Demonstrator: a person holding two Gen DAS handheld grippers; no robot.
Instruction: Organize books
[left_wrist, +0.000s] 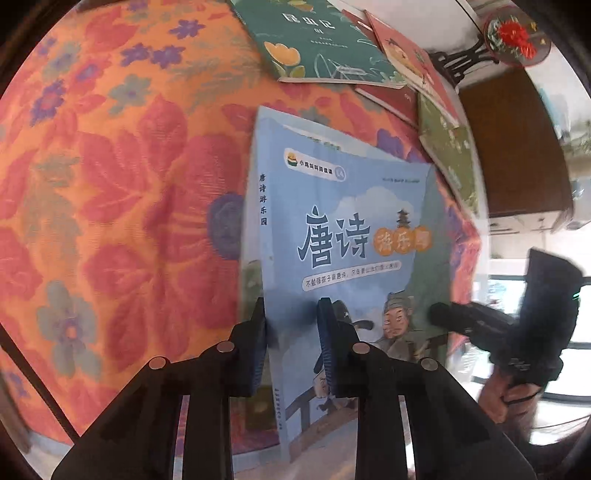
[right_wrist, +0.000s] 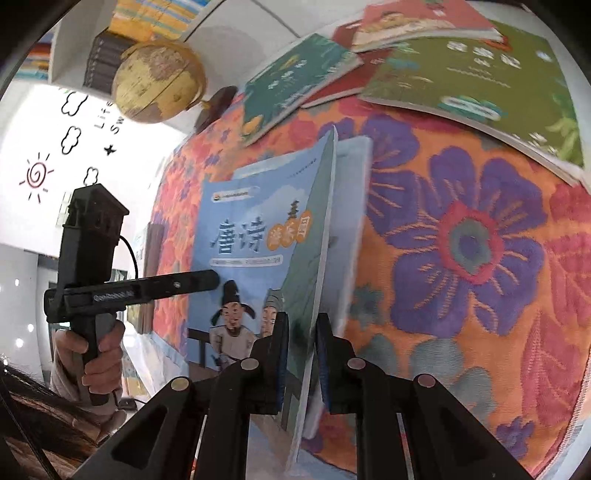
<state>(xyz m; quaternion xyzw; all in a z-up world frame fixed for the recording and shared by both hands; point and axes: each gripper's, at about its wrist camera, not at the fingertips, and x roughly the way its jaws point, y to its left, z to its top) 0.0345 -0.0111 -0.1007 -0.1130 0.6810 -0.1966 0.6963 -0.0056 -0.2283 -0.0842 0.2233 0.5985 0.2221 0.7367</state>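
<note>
A light blue picture book (left_wrist: 343, 236) with Chinese title stands upright above the floral tablecloth (left_wrist: 110, 184). My left gripper (left_wrist: 291, 332) is shut on its spine edge. My right gripper (right_wrist: 301, 343) is shut on the opposite open edge of the same book (right_wrist: 251, 236). Each gripper shows in the other's view: the right one (left_wrist: 443, 314) at the book's far edge, the left one (right_wrist: 210, 278) against the cover. More books lie at the table's far side: a dark green one (left_wrist: 314, 40), a red one (left_wrist: 413, 55) and an olive green one (right_wrist: 480, 81).
A globe (right_wrist: 159, 81) and shelved books (right_wrist: 99, 62) stand behind the table. A round red ornament on a black stand (left_wrist: 517, 33) sits beyond the book pile. The tablecloth (right_wrist: 461, 240) covers the table.
</note>
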